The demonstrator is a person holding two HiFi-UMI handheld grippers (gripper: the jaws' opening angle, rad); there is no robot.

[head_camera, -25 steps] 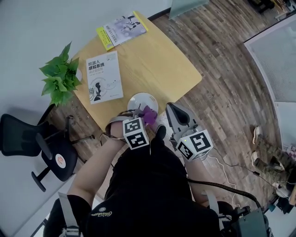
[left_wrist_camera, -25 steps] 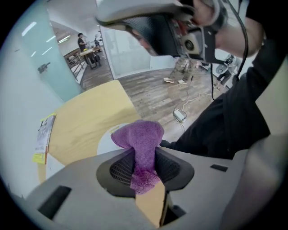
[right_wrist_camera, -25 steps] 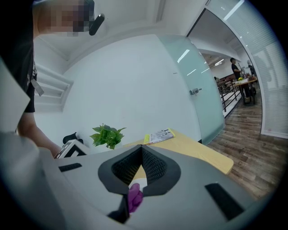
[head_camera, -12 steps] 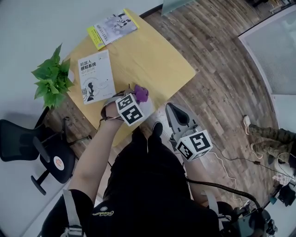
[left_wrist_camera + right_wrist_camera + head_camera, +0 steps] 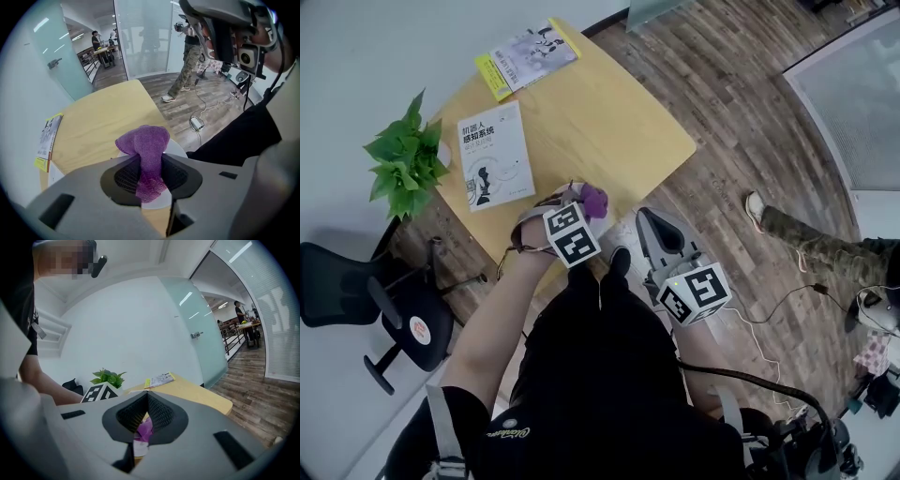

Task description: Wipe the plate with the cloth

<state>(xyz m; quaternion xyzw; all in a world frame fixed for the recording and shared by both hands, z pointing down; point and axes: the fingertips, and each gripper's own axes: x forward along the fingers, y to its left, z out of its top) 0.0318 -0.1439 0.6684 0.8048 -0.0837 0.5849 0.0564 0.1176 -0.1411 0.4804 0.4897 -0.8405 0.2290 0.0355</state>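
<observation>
Jaws of the left gripper (image 5: 150,159) are clamped on a purple knitted cloth (image 5: 143,140), which bunches up in a rounded wad past the tips and hangs in a short tail between the ribbed black pads; just beyond the cloth lies a round white plate (image 5: 180,147), set at the near edge of a pale yellow wooden table (image 5: 103,117); whether the cloth touches the plate I cannot tell. In the head view the left gripper (image 5: 578,204) reaches over that near table edge with the cloth (image 5: 593,199) at its front.

The right gripper (image 5: 147,394) has its jaws closed tip to tip with nothing held; through the gap below the tips the purple cloth shows farther off. In the head view the right gripper (image 5: 661,230) hangs off the table, over the brown plank floor (image 5: 750,122), just beside the person's dark-clothed body.

Farther along the table lie a white book with black print (image 5: 495,155) and a yellow-spined magazine (image 5: 528,58); a leafy green potted plant (image 5: 403,159) stands at the table's left edge; a black office chair (image 5: 356,291) sits below it; a person in camouflage trousers (image 5: 806,239) walks on the floor at right.
</observation>
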